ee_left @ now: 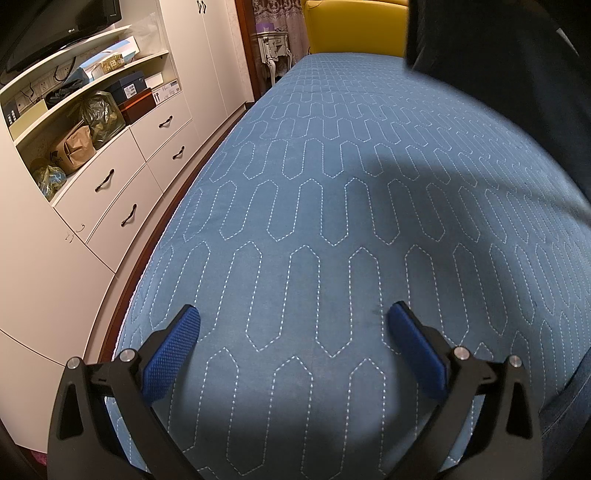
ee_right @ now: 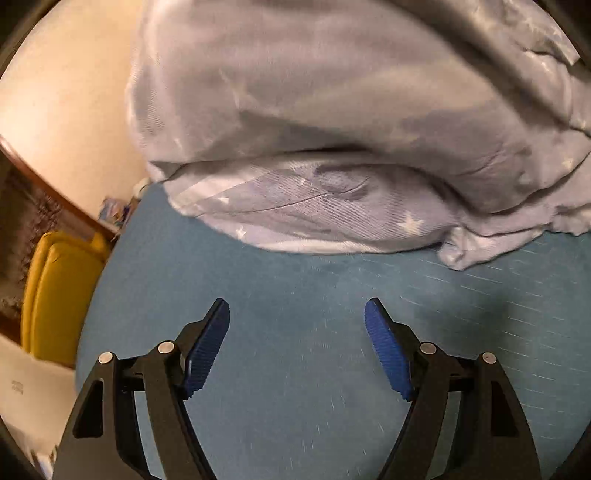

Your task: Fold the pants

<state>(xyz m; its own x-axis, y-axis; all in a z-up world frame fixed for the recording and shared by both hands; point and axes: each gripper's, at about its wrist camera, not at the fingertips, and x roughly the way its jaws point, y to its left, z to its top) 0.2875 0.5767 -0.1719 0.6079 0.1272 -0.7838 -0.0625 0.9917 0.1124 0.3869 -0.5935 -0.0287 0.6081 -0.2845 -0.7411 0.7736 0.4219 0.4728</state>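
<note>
Both claws released; dark pants (ee_left: 517, 92) at frame upper right of left gripper (ee_left: 293, 328); right gripper (ee_right: 297, 321) faces only the star-print quilt (ee_right: 332, 147).

Blue quilted bed cover (ee_left: 332, 206) with white stitched pattern. White cabinet (ee_left: 122, 192) with drawers alongside; shelves hold boxes and bags. TV (ee_left: 55, 29) on top shelf. Yellow headboard (ee_left: 354, 27) at far end. Pale star-print blanket (ee_right: 332, 110) bunched on bed.

A wide bed under a blue quilted cover with white stitching (ee_left: 332, 206) fills the room. Beside it, white cupboards with drawers and cluttered open shelves (ee_left: 110, 155); beyond, a yellow padded headboard (ee_left: 354, 29).
</note>
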